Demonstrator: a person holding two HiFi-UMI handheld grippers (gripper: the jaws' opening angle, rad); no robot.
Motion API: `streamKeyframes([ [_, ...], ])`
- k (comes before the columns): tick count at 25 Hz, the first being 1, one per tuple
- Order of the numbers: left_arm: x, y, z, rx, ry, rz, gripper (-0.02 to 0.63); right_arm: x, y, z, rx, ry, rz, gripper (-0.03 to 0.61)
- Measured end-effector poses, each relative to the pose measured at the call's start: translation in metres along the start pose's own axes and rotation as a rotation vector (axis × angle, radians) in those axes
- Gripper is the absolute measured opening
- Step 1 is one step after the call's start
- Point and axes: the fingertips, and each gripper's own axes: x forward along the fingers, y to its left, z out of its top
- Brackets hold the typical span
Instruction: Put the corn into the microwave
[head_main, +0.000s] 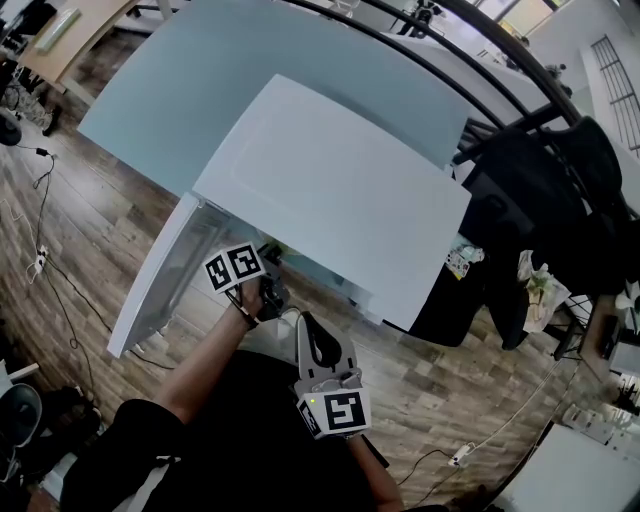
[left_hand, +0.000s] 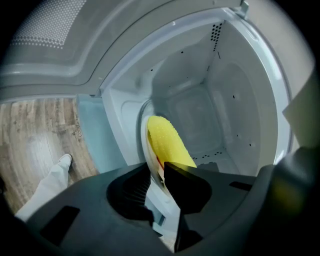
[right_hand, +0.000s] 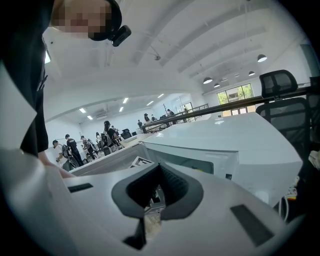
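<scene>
Closest in, the right gripper (right_hand: 155, 194) sits closed and empty before one white microwave (head_main: 340, 200), whose door (head_main: 160, 280) swings wide to the left. The left gripper (left_hand: 160, 170) reaches into the cavity, jaws clamped on the rim of one plate (left_hand: 148, 150) carrying one yellow corn (left_hand: 167, 140). One pale table (head_main: 200, 80) bears the microwave.

The corn (left_hand: 167, 142) is bright yellow, dimpled with kernels, on a white plate (left_hand: 144, 150). The microwave (head_main: 340, 190) is white, the floor (head_main: 90, 250) brown wood-grain.
</scene>
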Motion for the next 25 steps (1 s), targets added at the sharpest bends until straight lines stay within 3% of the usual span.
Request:
streamKeyframes([
  [8,0.001,-0.008,-0.004,0.156,0.036,0.022,0.121,-0.001,-0.002,-0.002,0.005,0.001,-0.013,0.008],
  [14,0.000,-0.003,-0.008,0.199,0.057,0.051,0.185,-0.003,-0.001,-0.004,0.003,0.000,-0.020,0.008],
  [16,-0.002,-0.002,-0.009,0.218,0.061,0.048,0.241,-0.004,-0.001,-0.005,0.004,0.003,-0.021,0.008],
  [25,-0.011,-0.008,-0.018,0.262,0.084,0.017,0.262,-0.004,0.002,-0.008,0.010,0.006,-0.018,0.008],
])
